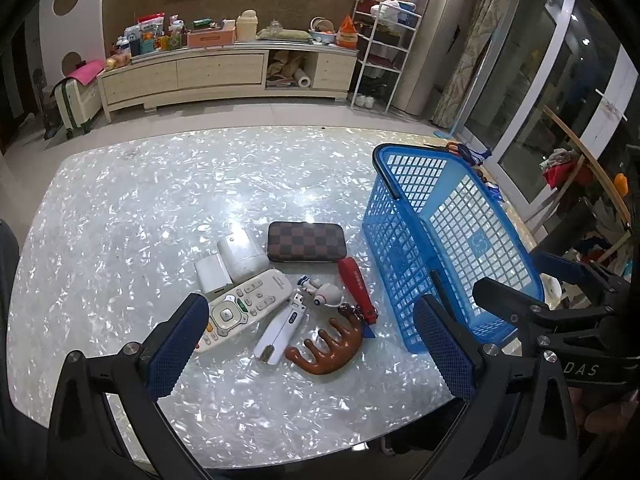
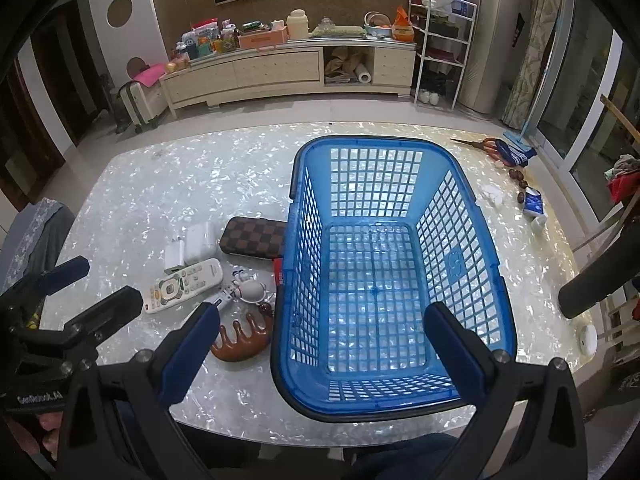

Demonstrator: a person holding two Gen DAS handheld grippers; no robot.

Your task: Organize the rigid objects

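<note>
An empty blue mesh basket (image 2: 460, 264) stands on the pearly table, also in the left wrist view (image 1: 404, 216). Left of it lies a cluster: a white remote (image 1: 244, 308), a checkered brown case (image 1: 306, 241), a white earbud case (image 1: 240, 254), a white charger (image 1: 212, 274), a white clipper (image 1: 280, 330), a small astronaut figure (image 1: 326, 294), a red-handled tool (image 1: 356, 284) and a brown wooden comb (image 1: 328, 348). My left gripper (image 1: 312, 346) is open and empty above the cluster's near side. My right gripper (image 2: 324, 352) is open and empty over the basket's near rim.
Scissors (image 2: 480, 145), a blue packet (image 2: 534, 204) and small brown nuts (image 2: 518, 176) lie along the table's right side. A white round object (image 2: 588, 338) sits at the right edge. A low cabinet (image 2: 280, 70) and a white rack (image 2: 442, 44) stand beyond.
</note>
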